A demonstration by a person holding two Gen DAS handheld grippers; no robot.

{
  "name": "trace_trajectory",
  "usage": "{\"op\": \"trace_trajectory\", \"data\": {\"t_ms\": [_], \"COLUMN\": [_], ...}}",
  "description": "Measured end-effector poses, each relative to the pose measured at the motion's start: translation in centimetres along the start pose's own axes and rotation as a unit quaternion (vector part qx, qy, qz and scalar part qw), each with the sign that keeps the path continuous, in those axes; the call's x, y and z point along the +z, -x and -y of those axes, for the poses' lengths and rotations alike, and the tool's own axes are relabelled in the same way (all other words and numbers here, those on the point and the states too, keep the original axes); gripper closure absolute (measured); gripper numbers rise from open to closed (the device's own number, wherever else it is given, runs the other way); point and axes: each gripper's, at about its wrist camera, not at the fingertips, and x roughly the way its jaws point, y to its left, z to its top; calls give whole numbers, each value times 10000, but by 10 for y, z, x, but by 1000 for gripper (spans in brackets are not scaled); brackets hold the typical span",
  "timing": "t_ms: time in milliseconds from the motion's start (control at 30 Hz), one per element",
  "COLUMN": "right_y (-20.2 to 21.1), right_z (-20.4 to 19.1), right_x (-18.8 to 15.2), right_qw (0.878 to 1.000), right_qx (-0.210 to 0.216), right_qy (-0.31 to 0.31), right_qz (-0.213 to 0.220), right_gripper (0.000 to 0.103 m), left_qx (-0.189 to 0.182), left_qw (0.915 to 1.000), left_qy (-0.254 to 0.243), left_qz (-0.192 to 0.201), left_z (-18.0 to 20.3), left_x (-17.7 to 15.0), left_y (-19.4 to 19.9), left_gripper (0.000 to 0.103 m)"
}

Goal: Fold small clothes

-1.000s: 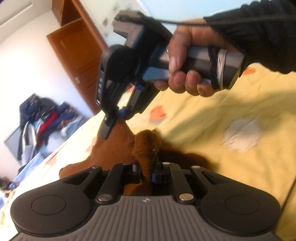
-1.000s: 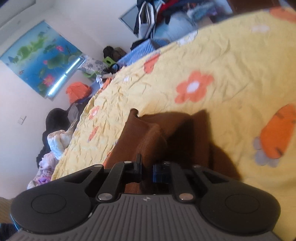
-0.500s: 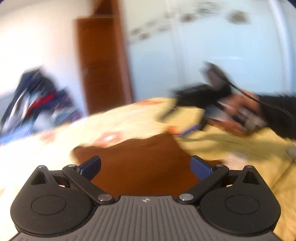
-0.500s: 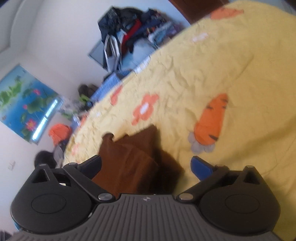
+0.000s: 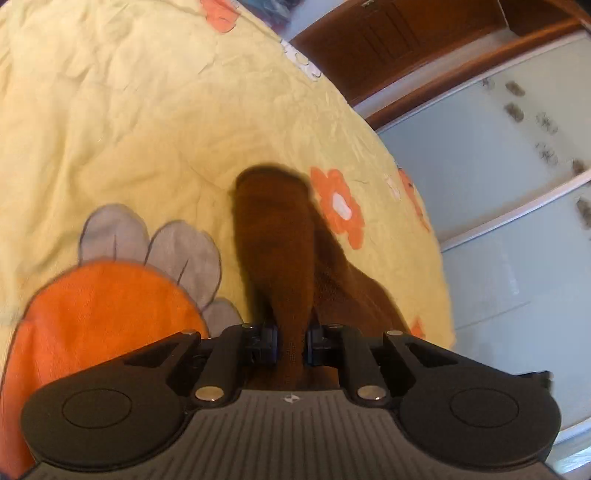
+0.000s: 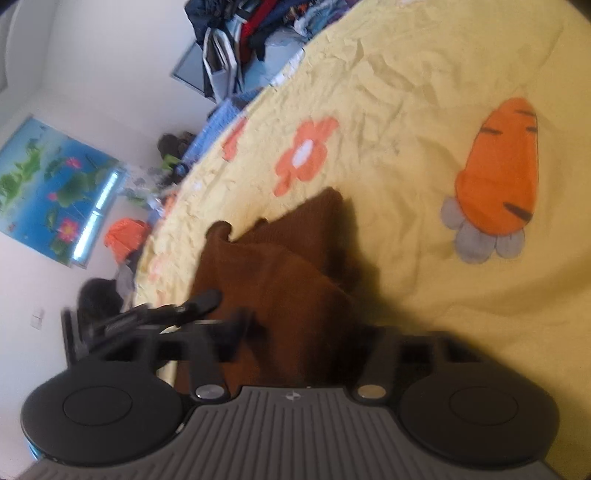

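Note:
A small brown knitted garment point(image 5: 273, 236) lies on the yellow bedspread point(image 5: 122, 122). My left gripper point(image 5: 291, 341) is shut on a bunched edge of it, the cloth running out from between the blue pads. In the right wrist view the same garment point(image 6: 280, 273) lies folded in layers right in front of my right gripper point(image 6: 306, 343). Its jaws are blurred by motion and stand partly apart over the cloth; a grip cannot be made out. The left gripper point(image 6: 155, 317) shows at the left of that view.
The bedspread carries orange flower point(image 6: 304, 155) and carrot point(image 6: 498, 173) patches. A clothes pile point(image 6: 240, 40) sits beyond the bed's far edge. A wooden door point(image 5: 402, 33) and pale wardrobe panels point(image 5: 498, 177) stand past the bed's right edge.
Both grippers let go of the garment and opened half a second ago. The left has since swung round and shut on the cloth again; the right has moved back over it.

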Motion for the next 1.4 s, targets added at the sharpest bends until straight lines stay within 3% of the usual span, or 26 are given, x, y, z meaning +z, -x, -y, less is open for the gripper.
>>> {"op": "trace_trajectory", "data": {"t_ms": [167, 367, 433, 467, 500, 567, 600, 733, 833, 867, 900, 967, 1067, 1167, 1233, 1300, 1367, 1400], "right_y": [3, -27, -46, -52, -54, -45, -39, -21, -26, -30, -31, -40, -32, -7, -3, -7, -1, 9], "right_z": [-17, -59, -61, -60, -60, -63, -65, -66, -67, -69, -73, -77, -84, -94, -89, -83, -81, -82], "right_x": [-5, 20, 29, 31, 30, 21, 14, -17, -39, -47, -51, -57, -65, -80, -92, -100, -97, -91], "right_qw": [9991, 9943, 9962, 9974, 9978, 9975, 9975, 9982, 9963, 9952, 9943, 9931, 9921, 9891, 9893, 9892, 9916, 9937], "right_qx": [258, 844, 612, 434, 349, 466, 513, 269, 98, 40, 68, -15, 48, 334, 329, 123, 187, 238], "right_qy": [175, 292, 93, -57, -134, 8, 147, 529, 727, 829, 955, 944, 1044, 1233, 1163, 1144, 1008, 942], "right_qz": [292, 580, 609, 576, 555, 529, 456, -21, -443, -526, -476, -693, -700, -730, -819, -908, -791, -564], "right_gripper": [69, 66, 43, 24, 15, 9, 8, 8, 14, 22, 42, 73, 75, 76, 75, 56, 49, 38], "left_qx": [161, 738, 946, 929, 781, 448, 379, 254, 53, 108, 167, 265, 300, 234, 635, 872, 946, 1048], "left_qw": [9951, 9810, 9828, 9851, 9875, 9901, 9916, 9977, 9984, 9981, 9982, 9989, 9969, 9950, 9896, 9816, 9741, 9645], "left_qy": [-855, -1322, -1031, -834, -711, -704, -690, -546, -484, -547, -555, -387, -690, -969, -1287, -1679, -1978, -2284], "left_qz": [473, 1217, 1206, 1183, 1174, 1131, 1026, 324, 276, 265, 163, 86, 207, 85, 87, 263, 547, 807], "left_z": [21, 20, 8, 0, -6, -17, -23, -45, -49, -45, -43, -44, -31, -30, -32, -28, -18, -13], "left_x": [6, 61, 67, 65, 60, 36, 22, -33, -56, -58, -57, -51, -56, -74, -89, -101, -108, -115], "left_y": [33, 60, 68, 75, 82, 95, 100, 104, 99, 97, 93, 90, 115, 136, 133, 138, 153, 163], "left_gripper": [92, 87, 80, 78, 70, 47, 29, 28, 31, 43, 78, 83, 85, 84, 77, 72, 60, 45]}}
